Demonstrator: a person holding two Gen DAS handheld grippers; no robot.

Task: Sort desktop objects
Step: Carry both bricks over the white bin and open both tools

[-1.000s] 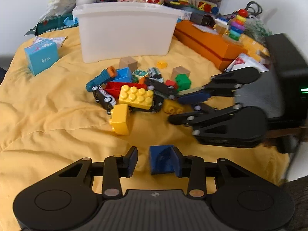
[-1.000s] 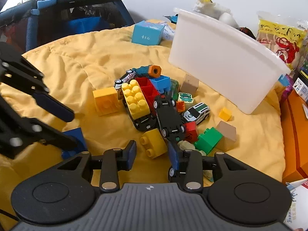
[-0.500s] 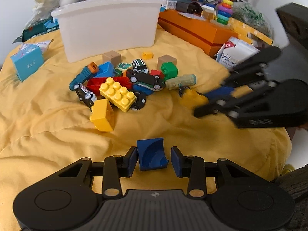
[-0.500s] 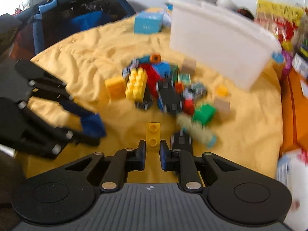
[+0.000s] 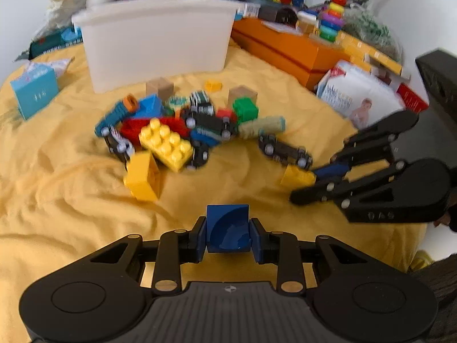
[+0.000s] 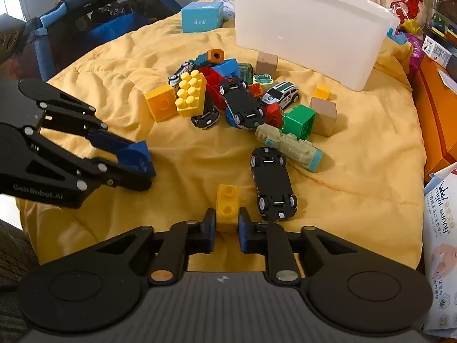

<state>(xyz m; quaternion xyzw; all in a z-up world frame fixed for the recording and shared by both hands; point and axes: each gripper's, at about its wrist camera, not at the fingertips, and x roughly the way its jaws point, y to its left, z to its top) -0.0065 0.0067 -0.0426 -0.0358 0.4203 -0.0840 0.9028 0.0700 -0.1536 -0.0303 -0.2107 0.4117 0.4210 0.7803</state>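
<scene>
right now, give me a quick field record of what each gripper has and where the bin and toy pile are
left gripper: shut on dark blue curved block
right gripper: shut on small yellow two-stud brick
white plastic bin: upright at the far side of the yellow quilt
toy pile: bricks and cars in front of the bin
black toy car: upside down, apart from the pile, right of the yellow brick

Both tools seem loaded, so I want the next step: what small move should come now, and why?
Probably lift both toward the white bin: the left tool grips the blue block, the right tool grips the small yellow brick.
</scene>
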